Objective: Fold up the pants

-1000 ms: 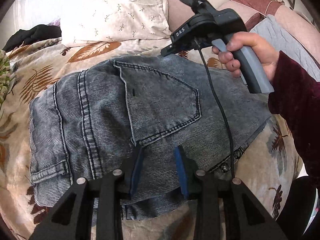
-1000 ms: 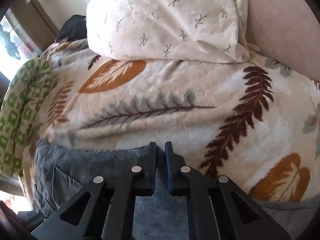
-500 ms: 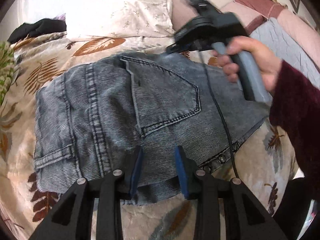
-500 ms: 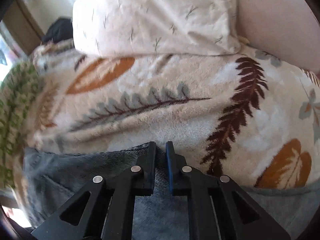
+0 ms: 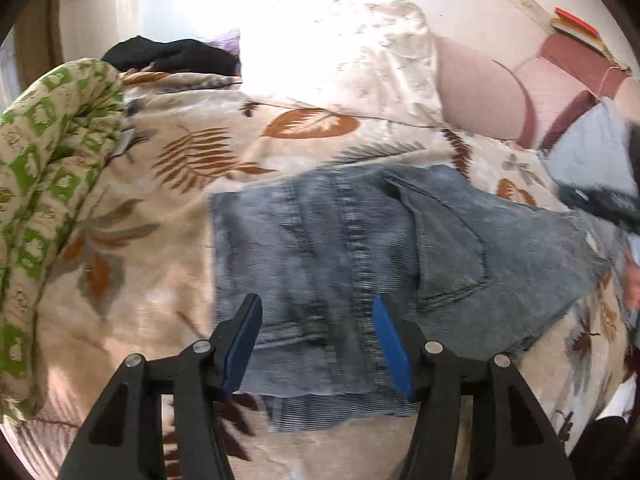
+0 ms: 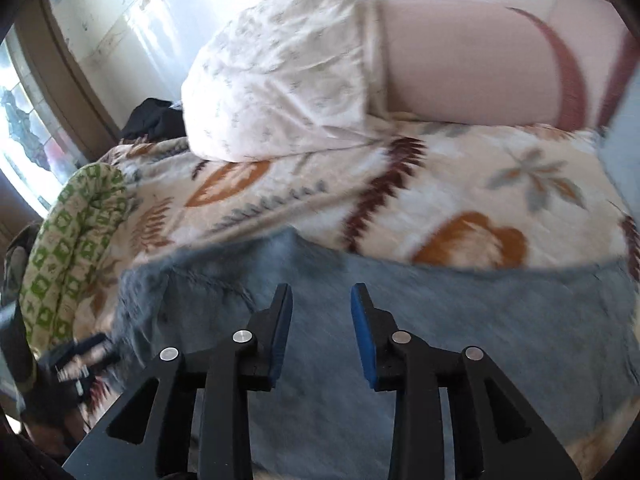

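Note:
The grey-blue denim pants (image 5: 360, 248) lie folded into a flat stack on the leaf-print blanket (image 5: 168, 264), back pocket up. My left gripper (image 5: 316, 320) is open and empty, lifted above the near edge of the stack. In the right wrist view the pants (image 6: 460, 320) fill the lower frame, blurred by motion. My right gripper (image 6: 322, 312) is open and empty above them, clear of the cloth. The right gripper shows blurred at the right edge of the left wrist view (image 5: 600, 200).
A cream pillow (image 6: 288, 80) and a pink bolster (image 6: 472, 60) lie at the head of the bed. A green-patterned cloth (image 5: 44, 184) is bunched on the left. A black garment (image 5: 172, 56) lies far left, with a window beyond it.
My right gripper opened and let go of the pants' far edge, then lifted back. My left gripper opened wider and pulled up and away. The pants stay flat.

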The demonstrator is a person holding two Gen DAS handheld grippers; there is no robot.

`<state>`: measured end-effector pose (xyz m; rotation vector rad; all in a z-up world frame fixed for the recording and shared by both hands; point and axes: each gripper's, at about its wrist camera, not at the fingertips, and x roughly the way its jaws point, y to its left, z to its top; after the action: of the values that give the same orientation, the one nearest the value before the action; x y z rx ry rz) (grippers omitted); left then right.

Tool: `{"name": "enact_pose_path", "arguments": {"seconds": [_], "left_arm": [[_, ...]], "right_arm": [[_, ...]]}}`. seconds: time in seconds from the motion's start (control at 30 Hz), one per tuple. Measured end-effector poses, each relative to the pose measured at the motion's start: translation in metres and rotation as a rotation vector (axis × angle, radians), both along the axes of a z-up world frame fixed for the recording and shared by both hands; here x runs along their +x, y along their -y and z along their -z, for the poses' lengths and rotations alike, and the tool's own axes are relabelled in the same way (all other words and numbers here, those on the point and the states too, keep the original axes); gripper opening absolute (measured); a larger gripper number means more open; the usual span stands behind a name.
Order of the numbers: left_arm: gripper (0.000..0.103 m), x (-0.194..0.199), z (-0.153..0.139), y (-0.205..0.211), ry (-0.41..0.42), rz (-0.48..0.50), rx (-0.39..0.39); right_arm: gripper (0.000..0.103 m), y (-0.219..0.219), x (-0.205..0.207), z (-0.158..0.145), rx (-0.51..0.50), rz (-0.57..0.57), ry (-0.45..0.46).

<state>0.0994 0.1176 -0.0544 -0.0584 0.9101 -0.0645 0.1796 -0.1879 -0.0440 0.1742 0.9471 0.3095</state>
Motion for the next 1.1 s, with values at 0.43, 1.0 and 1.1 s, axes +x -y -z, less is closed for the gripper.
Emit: {"name": "enact_pose_path", "arguments": {"seconds": [0.43, 1.0, 1.1], "left_arm": [[0.062, 0.007, 0.009, 0.047, 0.028, 0.089, 0.05], [0.064, 0.028, -0.013, 0.167, 0.093, 0.317, 0.12], [0.064, 0.05, -0.021, 0.22, 0.082, 0.433, 0.108]], "right_arm": [[0.051, 0.193, -0.122, 0.026, 0.258, 0.469, 0.027], [0.055, 0.319, -0.143, 0.096, 0.708, 0.783, -0.047], [0.057, 0.329, -0.139, 0.102, 0.742, 0.839, -0.042]]}}
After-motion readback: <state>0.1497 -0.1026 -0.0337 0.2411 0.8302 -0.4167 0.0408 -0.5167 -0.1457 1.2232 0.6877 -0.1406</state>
